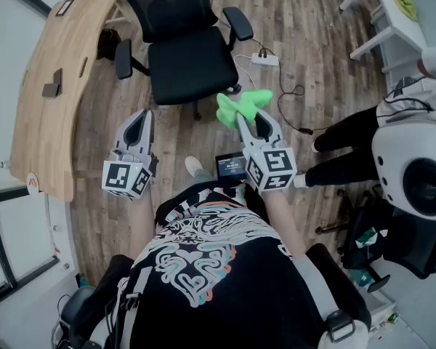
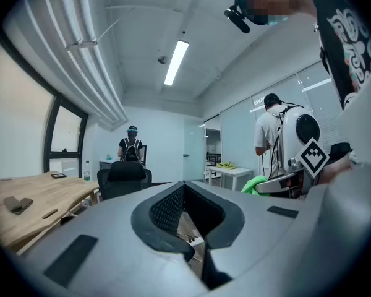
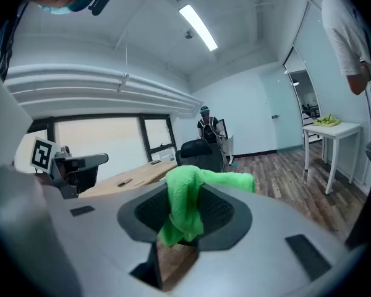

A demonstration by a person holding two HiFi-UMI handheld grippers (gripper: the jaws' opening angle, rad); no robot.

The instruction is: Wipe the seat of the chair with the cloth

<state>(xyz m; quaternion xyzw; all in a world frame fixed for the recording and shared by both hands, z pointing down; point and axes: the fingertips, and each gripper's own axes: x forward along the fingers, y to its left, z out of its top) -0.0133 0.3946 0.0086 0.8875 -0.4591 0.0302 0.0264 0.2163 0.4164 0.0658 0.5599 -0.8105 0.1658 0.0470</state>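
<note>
Wood-plank floor (image 1: 320, 57) | black office chair (image 1: 192, 67) far, unwiped | right gripper (image 1: 243, 116) pinching crumpled green cloth (image 1: 245, 103), poised for wiping | left gripper (image 1: 147, 116) closed, empty

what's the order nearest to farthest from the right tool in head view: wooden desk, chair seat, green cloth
1. green cloth, gripped in the right tool
2. chair seat, ahead to its left
3. wooden desk, far left

Office room with a grey-brown wood-plank floor (image 1: 320, 64). A long, curved light wooden desk (image 1: 47, 122) runs along the left side, and a white table (image 1: 392, 13) stands at the far right. The room has white walls (image 2: 164, 141), dark-framed windows (image 2: 65, 138) and a glass partition (image 2: 235, 141). A bright strip ceiling light (image 2: 176, 62) glows overhead. A white power strip (image 1: 265, 59) lies on the floor.
</note>
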